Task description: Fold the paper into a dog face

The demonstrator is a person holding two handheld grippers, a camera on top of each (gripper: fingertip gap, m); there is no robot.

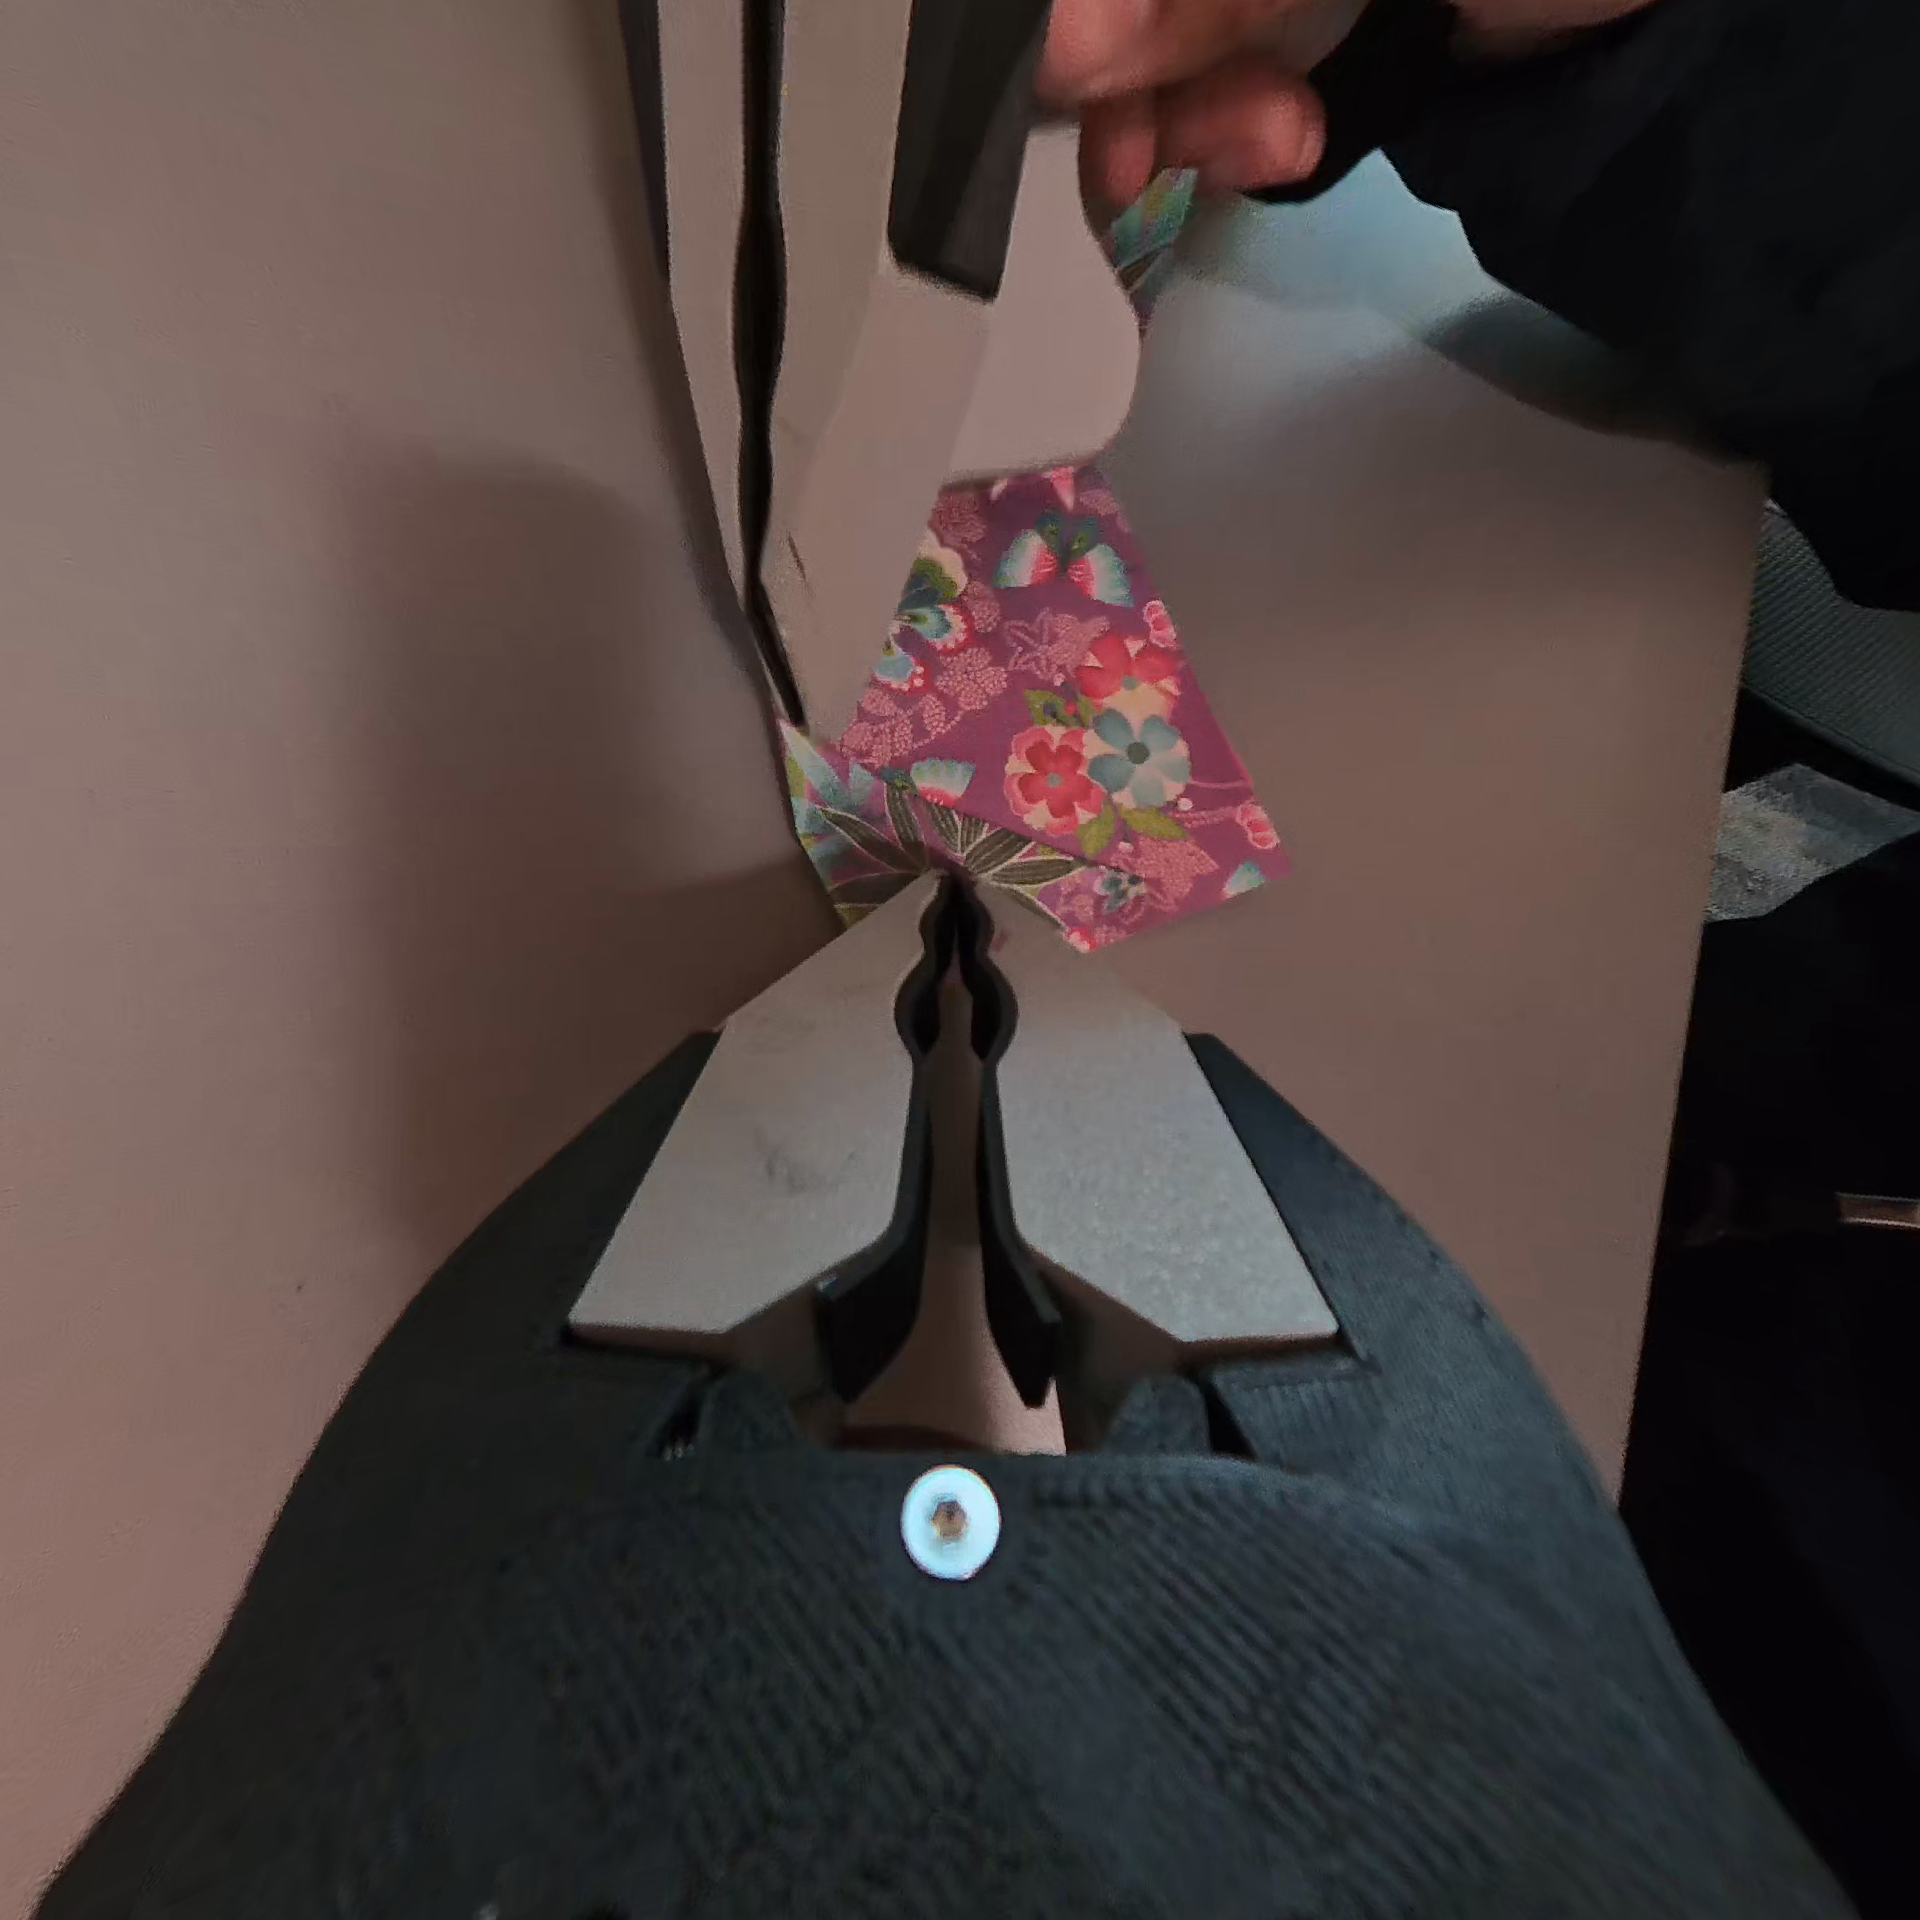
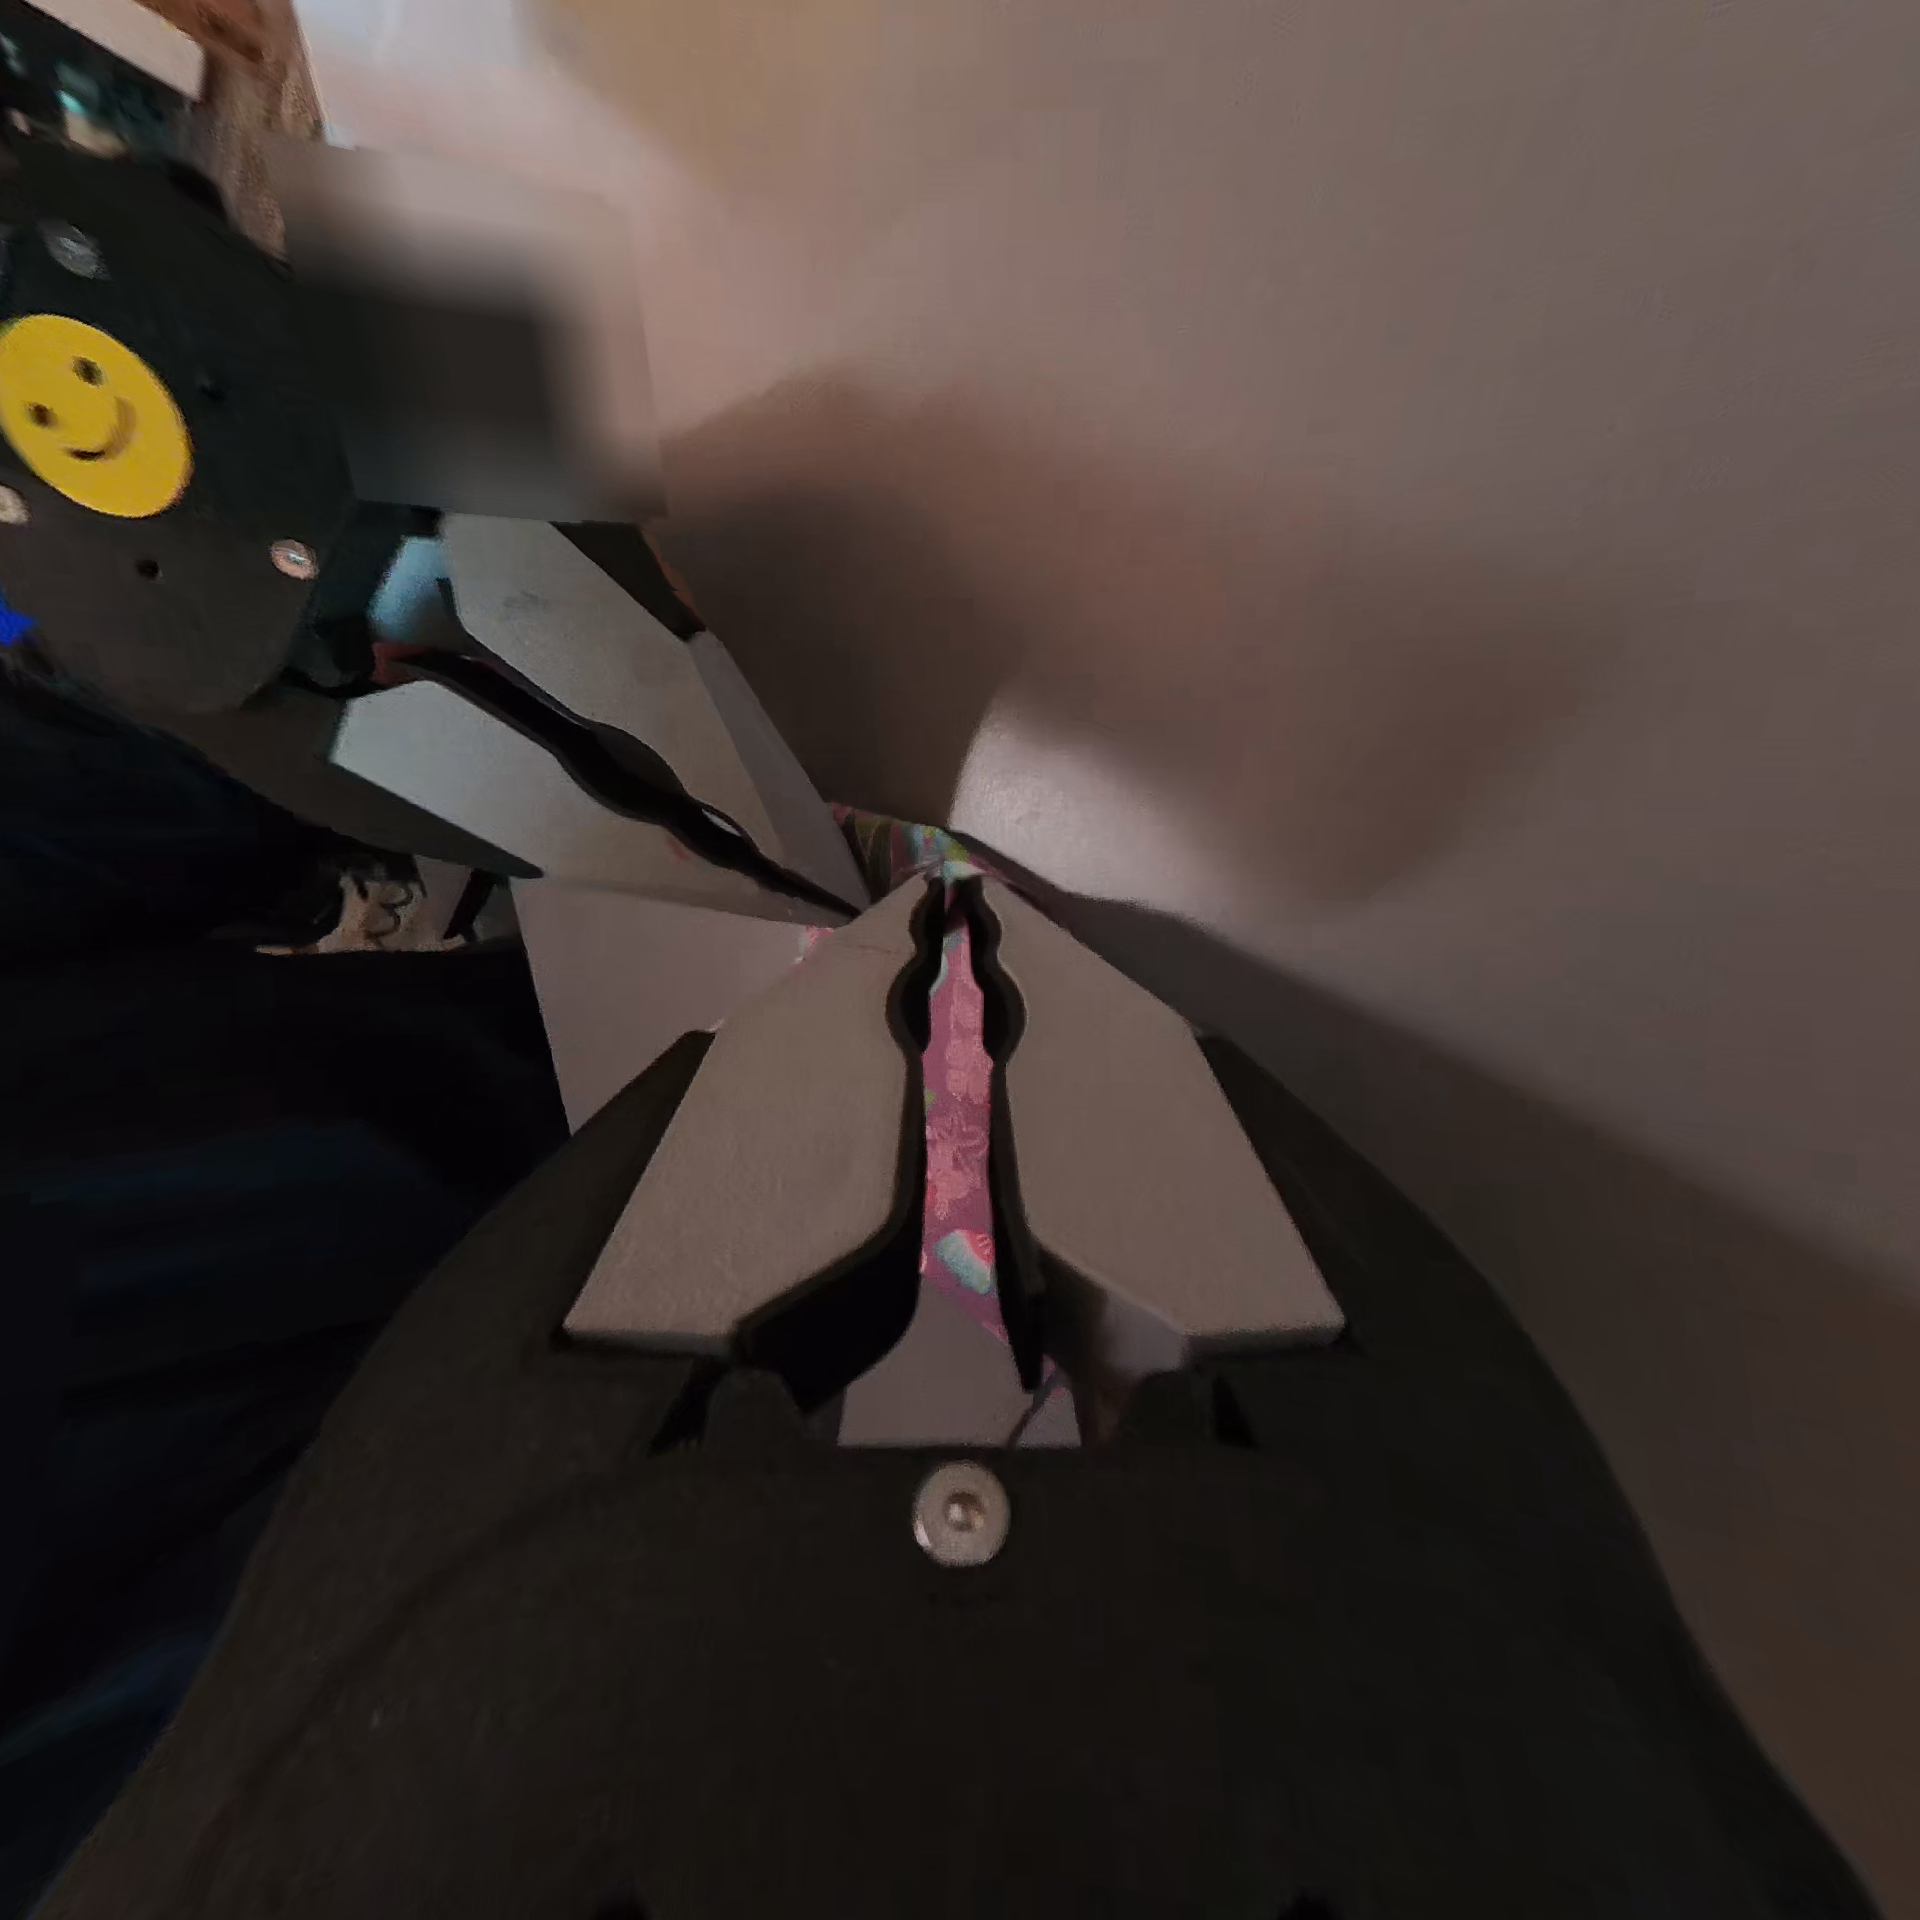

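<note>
Paper (image 1: 1049,717), purple and flowered, partly folded, hangs above the pinkish table (image 1: 312,623). Your left gripper (image 1: 951,894) pinches its lower edge; your right gripper (image 2: 951,894) is clamped on it too, tips nearly meeting.

I find no writing, number or brand that can be read in either view. The one sign is a round yellow smiley sticker (image 2: 91,416) on the black body of my left claw (image 2: 847,902), seen at the left edge of the right wrist view: two dark dots and a curved line, no letters. My paper (image 1: 1049,717) carries only a printed pattern of flowers, leaves and butterflies on purple, with no characters among them. The screw heads on my claw housings bear no marks that I can make out.
</note>
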